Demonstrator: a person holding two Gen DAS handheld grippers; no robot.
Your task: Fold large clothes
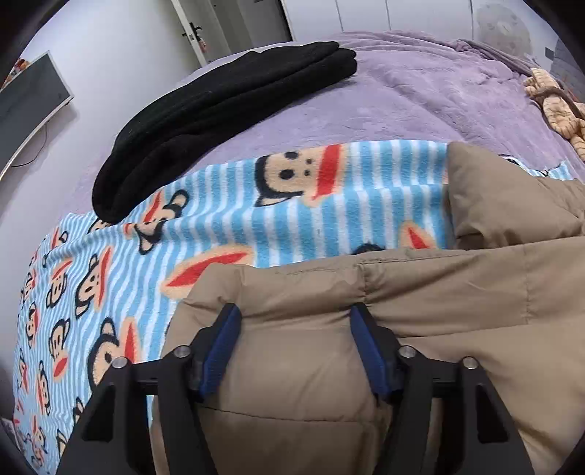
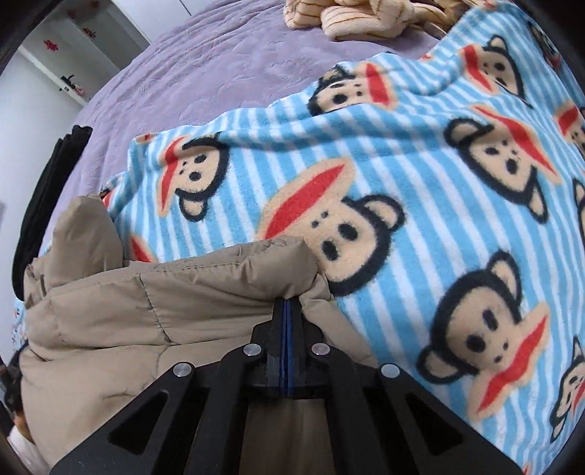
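A tan puffer jacket (image 1: pixel 420 292) lies on a blue-and-white striped monkey-print blanket (image 1: pixel 292 219) on the bed. My left gripper (image 1: pixel 296 314) is open, its blue-padded fingers spread over a puffed part of the jacket near its left edge. In the right wrist view the jacket (image 2: pixel 146 310) fills the lower left. My right gripper (image 2: pixel 287 305) is shut on the jacket's edge, pinching the fabric at its right corner over the blanket (image 2: pixel 420 164).
A folded black garment (image 1: pixel 226 120) lies on the purple bedspread (image 1: pixel 420 91) at the back left. A tan striped plush toy (image 1: pixel 555 106) lies at the right; it also shows in the right wrist view (image 2: pixel 347 18). A wall, door and monitor (image 1: pixel 29 98) stand left.
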